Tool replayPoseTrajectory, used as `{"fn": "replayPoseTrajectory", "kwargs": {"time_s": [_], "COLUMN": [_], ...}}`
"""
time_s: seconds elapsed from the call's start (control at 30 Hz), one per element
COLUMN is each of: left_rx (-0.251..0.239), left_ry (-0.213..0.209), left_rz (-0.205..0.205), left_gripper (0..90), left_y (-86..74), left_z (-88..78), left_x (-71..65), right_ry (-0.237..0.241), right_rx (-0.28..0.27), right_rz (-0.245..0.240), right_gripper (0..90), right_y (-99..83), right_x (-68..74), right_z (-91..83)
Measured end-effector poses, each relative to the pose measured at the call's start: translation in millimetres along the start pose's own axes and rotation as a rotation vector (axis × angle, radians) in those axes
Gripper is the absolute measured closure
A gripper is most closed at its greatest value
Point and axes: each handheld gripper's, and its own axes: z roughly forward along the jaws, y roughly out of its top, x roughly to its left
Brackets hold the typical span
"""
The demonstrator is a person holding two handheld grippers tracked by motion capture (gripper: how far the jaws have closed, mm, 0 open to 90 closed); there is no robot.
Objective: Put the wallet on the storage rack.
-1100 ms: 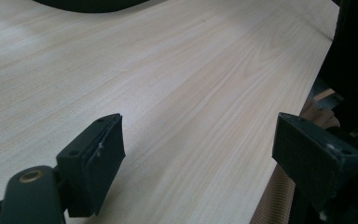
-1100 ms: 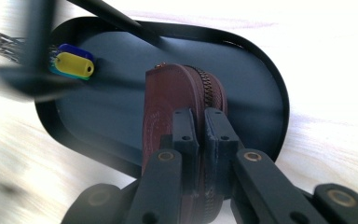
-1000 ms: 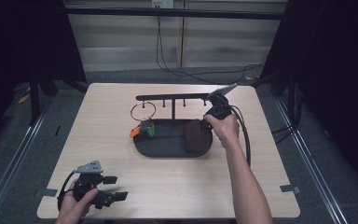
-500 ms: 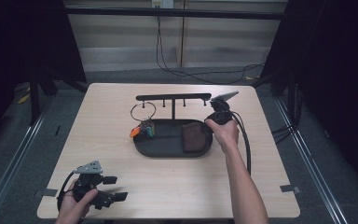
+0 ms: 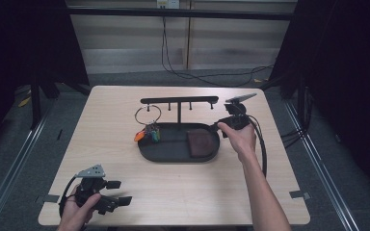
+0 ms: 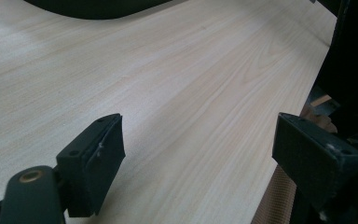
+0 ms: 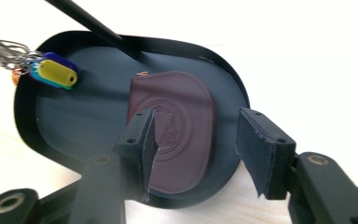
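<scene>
Soft, flat leather pouch (image 7: 179, 135) at tray's (image 5: 173, 156) right end; light, floppy, best pinched by an edge. Right gripper (image 7: 193, 144) jaws just opening, empty; left gripper (image 6: 200, 154) jaws apart.

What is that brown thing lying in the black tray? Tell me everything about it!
The brown pouch looks like a small leather case, dark reddish-brown, with one rounded end and a round emblem pressed into its middle. It lies flat at the right end of the black oval tray, apart from the coloured key tags at the other end. The right gripper hovers above it with jaws open, not touching.
</scene>
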Motion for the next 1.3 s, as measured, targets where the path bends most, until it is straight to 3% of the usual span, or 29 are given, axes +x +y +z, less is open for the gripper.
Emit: {"fn": "replayPoseTrajectory", "kwargs": {"time_s": [0.07,0.4,0.73,0.93,1.03,1.3], "left_rx": [-0.001,-0.011,-0.017,-0.019,-0.023,-0.03], "left_ry": [-0.002,0.008,0.007,0.006,0.01,0.012], "left_rz": [0.0,-0.011,-0.016,-0.018,-0.021,-0.021], "left_gripper": [16.7,16.7,16.7,16.7,16.7,16.7], "left_y": [0.3,0.7,0.0,-0.3,-0.4,-0.2], "left_z": [-0.2,-0.9,-2.2,-2.7,-2.6,-2.7], "left_x": [0.3,2.1,2.3,1.8,1.9,1.0], "right_ry": [0.0,0.045,0.086,0.121,0.105,0.128], "right_rx": [-0.007,-0.066,-0.101,-0.123,-0.115,-0.178], "right_rz": [-0.009,-0.053,-0.055,-0.076,-0.067,-0.052], "right_gripper": [38.4,31.4,21.1,18.7,17.5,16.4], "right_y": [-3.7,-23.1,-46.1,-66.1,-75.9,-103.8], "right_x": [0.2,-0.3,-4.5,-4.2,-6.5,-15.5], "right_z": [-3.6,-15.2,-24.7,-26.8,-27.5,-34.3]}}
